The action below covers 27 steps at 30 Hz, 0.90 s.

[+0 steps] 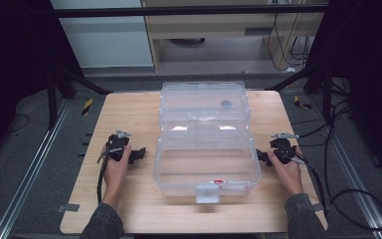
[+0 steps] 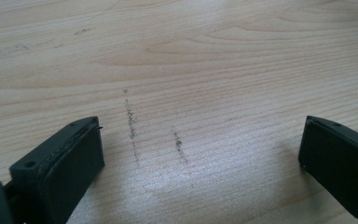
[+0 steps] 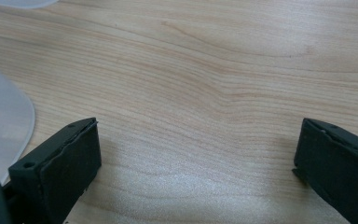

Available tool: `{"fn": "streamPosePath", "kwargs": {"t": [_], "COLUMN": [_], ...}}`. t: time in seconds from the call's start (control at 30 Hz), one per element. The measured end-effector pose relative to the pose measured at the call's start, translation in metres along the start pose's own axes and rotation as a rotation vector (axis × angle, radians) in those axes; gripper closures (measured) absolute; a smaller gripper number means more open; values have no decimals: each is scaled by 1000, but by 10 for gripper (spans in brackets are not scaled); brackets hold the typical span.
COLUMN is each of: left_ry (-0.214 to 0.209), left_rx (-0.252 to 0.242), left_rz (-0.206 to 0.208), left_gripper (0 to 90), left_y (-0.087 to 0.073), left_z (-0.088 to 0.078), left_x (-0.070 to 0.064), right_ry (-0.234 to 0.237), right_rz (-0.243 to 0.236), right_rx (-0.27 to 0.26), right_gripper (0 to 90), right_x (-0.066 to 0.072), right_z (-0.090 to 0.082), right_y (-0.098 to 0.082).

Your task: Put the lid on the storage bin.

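Wooden table [image 1: 129,199] carries a clear plastic box [image 1: 205,144] at frame centre; left gripper [image 1: 138,154] and right gripper [image 1: 261,157] flank it, jaws spread, empty.

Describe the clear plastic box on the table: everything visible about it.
The clear plastic box sits mid-table on the wooden table, between the left gripper and right gripper, neither touching it. It looks like transparent hard plastic with rounded corners, in stepped sections, the far one higher. A greyish latch sits at the near edge beside a small red mark. A small dark round thing shows through the far part. A rounded edge appears in the right gripper view.
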State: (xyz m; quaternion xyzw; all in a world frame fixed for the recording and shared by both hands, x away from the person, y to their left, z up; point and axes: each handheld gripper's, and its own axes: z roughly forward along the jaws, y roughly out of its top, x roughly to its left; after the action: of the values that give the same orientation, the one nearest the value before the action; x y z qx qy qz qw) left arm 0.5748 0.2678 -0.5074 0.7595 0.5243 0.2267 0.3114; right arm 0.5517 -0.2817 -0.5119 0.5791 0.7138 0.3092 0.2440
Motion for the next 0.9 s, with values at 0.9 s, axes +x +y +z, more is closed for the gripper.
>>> {"fn": "streamPosePath", "kwargs": {"t": [0.9], "left_ry": [-129], "left_rx": [-177], "left_rz": [250], "left_gripper": [33], "left_y": [3], "left_z": [-109], "left_x": [-22], "right_ry": [-156], "right_rz": [-361], "right_rx": [-122], "right_gripper": [193], "right_x": [25], "right_z": [-118], "right_y": [9]}}
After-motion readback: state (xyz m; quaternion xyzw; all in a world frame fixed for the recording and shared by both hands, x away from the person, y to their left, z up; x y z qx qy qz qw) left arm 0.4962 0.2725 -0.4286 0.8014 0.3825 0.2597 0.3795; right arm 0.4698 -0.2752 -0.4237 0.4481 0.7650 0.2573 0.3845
